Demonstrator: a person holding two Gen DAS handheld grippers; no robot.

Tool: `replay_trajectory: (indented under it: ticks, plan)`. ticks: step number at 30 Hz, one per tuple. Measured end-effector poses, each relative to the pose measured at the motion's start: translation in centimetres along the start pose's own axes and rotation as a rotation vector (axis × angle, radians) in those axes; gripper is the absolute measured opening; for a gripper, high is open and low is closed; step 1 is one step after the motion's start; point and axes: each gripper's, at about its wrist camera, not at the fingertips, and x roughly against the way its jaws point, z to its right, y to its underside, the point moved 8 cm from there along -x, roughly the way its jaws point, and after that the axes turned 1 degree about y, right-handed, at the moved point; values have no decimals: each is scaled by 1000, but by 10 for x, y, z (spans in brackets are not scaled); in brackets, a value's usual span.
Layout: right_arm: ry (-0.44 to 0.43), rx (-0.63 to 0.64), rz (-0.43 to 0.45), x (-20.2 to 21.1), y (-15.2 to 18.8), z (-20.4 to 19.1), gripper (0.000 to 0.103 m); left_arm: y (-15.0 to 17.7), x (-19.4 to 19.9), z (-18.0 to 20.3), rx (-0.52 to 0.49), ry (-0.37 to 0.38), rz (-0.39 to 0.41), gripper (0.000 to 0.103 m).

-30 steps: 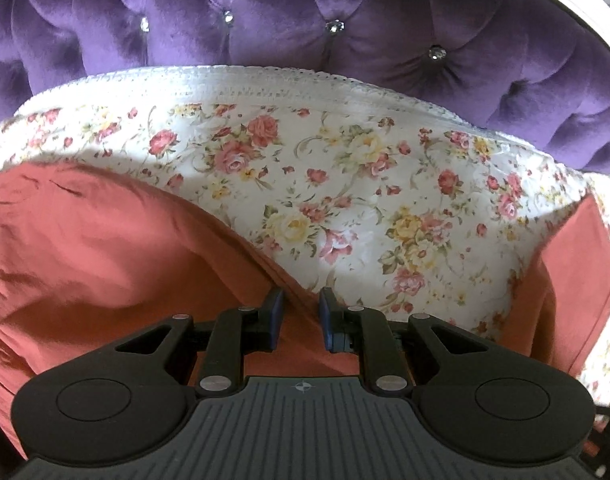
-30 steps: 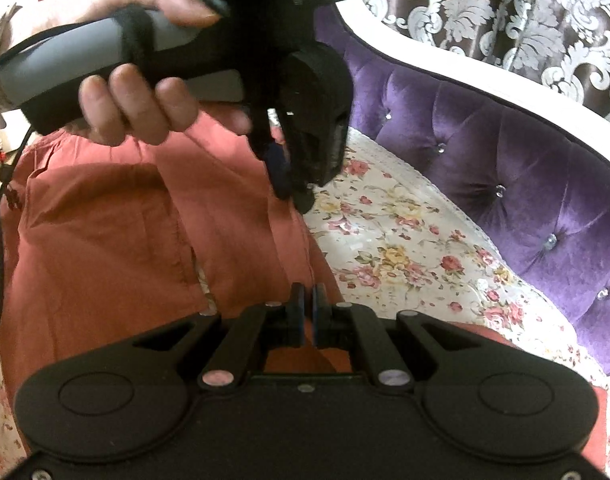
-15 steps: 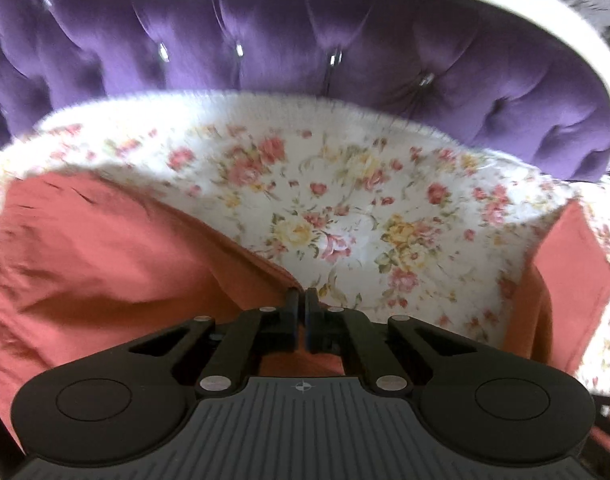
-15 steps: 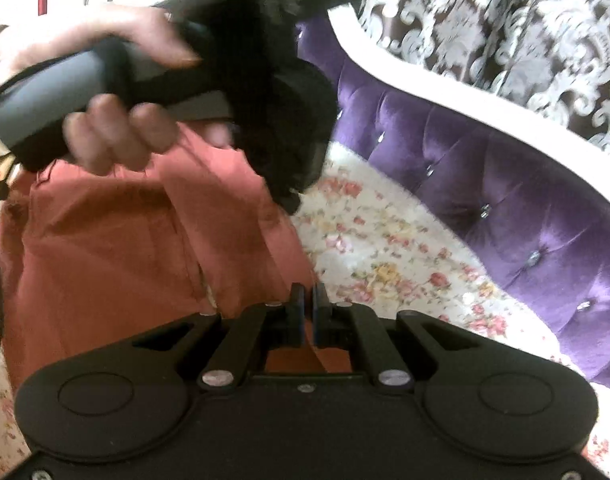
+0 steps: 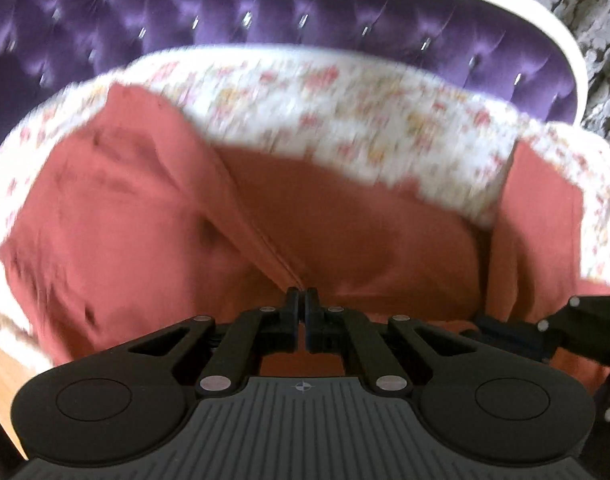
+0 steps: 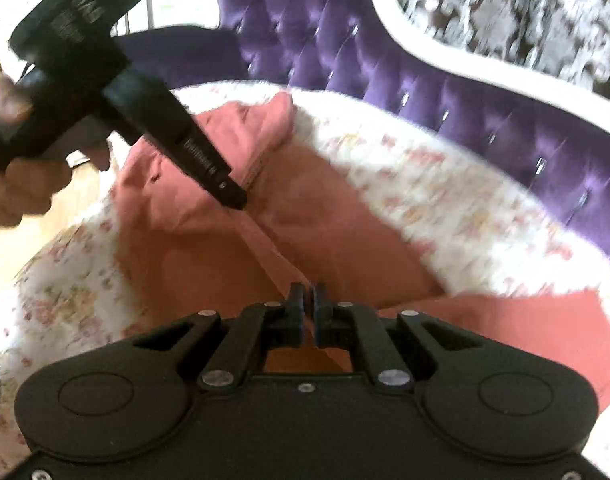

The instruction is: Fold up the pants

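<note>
The rust-red pants (image 5: 305,224) lie spread on a floral-covered sofa seat (image 5: 345,104). My left gripper (image 5: 304,300) is shut on a seam edge of the pants, and the cloth rises to the fingertips. My right gripper (image 6: 308,296) is shut on the pants (image 6: 345,232) too, pinching a raised fold. In the right wrist view the left gripper (image 6: 221,188) shows at upper left, held by a hand, its tips down on the cloth. Both views are motion-blurred.
The purple tufted sofa back (image 5: 265,12) with its white frame (image 6: 465,56) curves behind the seat. Patterned wallpaper (image 6: 525,4) is beyond it. A wood floor (image 6: 9,248) shows at the left past the seat's edge.
The left gripper, open a second ago, has shut on the pants. Both grippers have lifted and pulled back, drawing the red cloth over more of the floral seat.
</note>
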Motion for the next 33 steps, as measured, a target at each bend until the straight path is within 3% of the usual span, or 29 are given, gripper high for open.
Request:
replay_trajectory:
  ticks: [3, 6, 7, 8, 10, 15, 17, 22, 25, 26, 27, 28, 33]
  plan:
    - [-29, -44, -28, -2, 9, -8, 16, 18, -10, -7, 23, 0, -19, 3]
    - [-19, -147, -5, 9, 2, 9, 18, 22, -15, -13, 44, -6, -8, 3]
    - [4, -197, 6, 12, -4, 22, 21, 22, -16, -14, 53, 0, -3, 3]
    - [30, -249, 14, 14, -8, 35, 31, 22, -18, -14, 55, -2, 2, 3]
    - [115, -379, 8, 11, -15, 72, 50, 23, -21, -14, 51, -2, 10, 3]
    - [378, -605, -40, -22, -17, 164, 51, 33, -26, -16, 59, 3, 13, 3]
    - [446, -671, -76, -41, -16, 192, 51, 35, -28, -19, 67, 10, 10, 3]
    - [590, -710, -220, -85, -3, 234, 51, 35, -32, -20, 76, 24, 9, 3]
    - [661, -705, -267, -93, 8, 238, 50, 33, -33, -21, 87, 35, 10, 3]
    - [680, -712, -280, -91, 10, 240, 45, 33, -33, -22, 91, 39, 10, 3]
    - [678, -726, -282, -86, 13, 238, 31, 33, -33, -23, 94, 42, 11, 3]
    - [655, -752, -282, -82, 14, 239, 7, 33, -33, -23, 95, 44, 12, 3]
    - [632, -790, -137, -23, 5, 240, 6, 32, -33, -23, 96, 45, 20, 3]
